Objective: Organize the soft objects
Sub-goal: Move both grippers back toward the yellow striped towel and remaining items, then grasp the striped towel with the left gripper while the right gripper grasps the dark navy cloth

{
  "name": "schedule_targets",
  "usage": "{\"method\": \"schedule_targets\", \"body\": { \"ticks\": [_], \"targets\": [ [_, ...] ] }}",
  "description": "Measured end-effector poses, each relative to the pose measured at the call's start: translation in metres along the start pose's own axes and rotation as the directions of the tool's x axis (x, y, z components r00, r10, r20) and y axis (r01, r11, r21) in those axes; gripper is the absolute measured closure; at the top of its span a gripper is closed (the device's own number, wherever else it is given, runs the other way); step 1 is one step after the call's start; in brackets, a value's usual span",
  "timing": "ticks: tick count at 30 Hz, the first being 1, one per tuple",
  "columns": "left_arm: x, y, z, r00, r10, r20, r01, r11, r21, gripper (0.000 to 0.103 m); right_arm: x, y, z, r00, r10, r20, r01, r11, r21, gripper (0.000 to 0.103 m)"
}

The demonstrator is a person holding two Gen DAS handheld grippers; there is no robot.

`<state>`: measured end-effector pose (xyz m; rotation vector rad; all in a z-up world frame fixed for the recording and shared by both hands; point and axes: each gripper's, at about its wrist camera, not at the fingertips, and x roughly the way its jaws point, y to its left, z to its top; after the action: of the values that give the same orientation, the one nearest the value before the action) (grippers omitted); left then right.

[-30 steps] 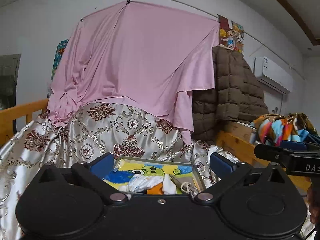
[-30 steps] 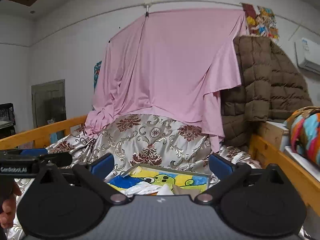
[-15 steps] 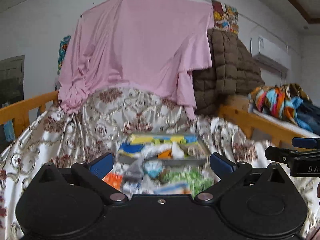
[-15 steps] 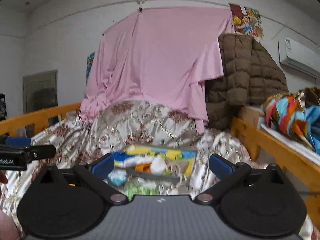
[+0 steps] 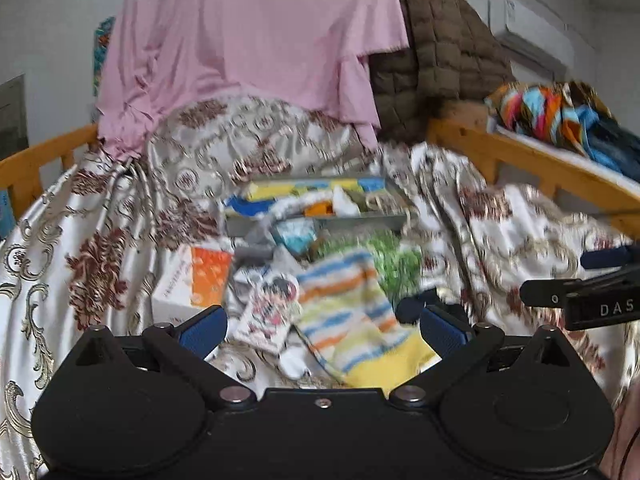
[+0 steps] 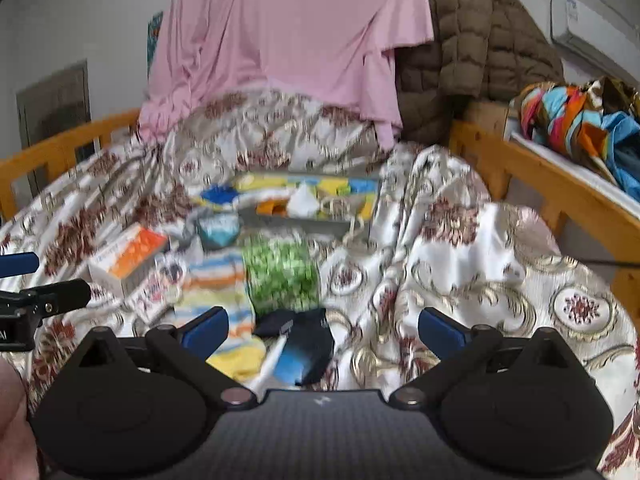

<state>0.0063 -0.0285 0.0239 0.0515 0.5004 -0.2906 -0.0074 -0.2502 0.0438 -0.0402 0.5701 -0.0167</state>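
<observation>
— Looking through your left wrist camera, what do you have?
— Your left gripper [image 5: 322,330] gapes wide, holding nothing; the striped sock [image 5: 348,312] lies at lower centre between its fingers, the tray [image 5: 316,220] above it mid-frame.
— And the right wrist view?
— Your right gripper [image 6: 322,330] stands open and empty too. The dark sock [image 6: 308,346] sits at bottom centre, the green cloth [image 6: 280,272] just above, the striped sock left of it.
</observation>
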Motion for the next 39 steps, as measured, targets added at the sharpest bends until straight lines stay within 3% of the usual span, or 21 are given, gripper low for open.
{"method": "schedule_targets", "body": {
  "ticks": [3, 12, 26, 39],
  "targets": [
    [0.006, -0.003, -0.005, 1.000, -0.006, -0.027, 0.006, 1.000, 0.020, 0.001, 0.009, 0.004, -0.006, 0.998, -0.013, -0.060, 0.011, 0.999, -0.034, 0.000],
    [0.025, -0.008, -0.012, 0.997, 0.026, -0.069, -0.022, 0.998, 0.056, 0.001, 0.030, -0.001, -0.015, 0.993, 0.004, -0.117, -0.005, 1.000, -0.009, 0.000],
    [0.060, -0.007, -0.020, 0.991, 0.033, -0.130, -0.019, 0.995, 0.102, 0.001, 0.075, -0.005, -0.013, 0.988, 0.040, -0.148, -0.043, 0.999, -0.018, 0.000],
    [0.093, -0.007, -0.021, 0.988, -0.020, -0.154, 0.037, 0.993, 0.112, 0.001, 0.107, 0.010, -0.005, 0.992, 0.067, -0.111, -0.089, 0.974, -0.210, 0.000]
  ]
}}
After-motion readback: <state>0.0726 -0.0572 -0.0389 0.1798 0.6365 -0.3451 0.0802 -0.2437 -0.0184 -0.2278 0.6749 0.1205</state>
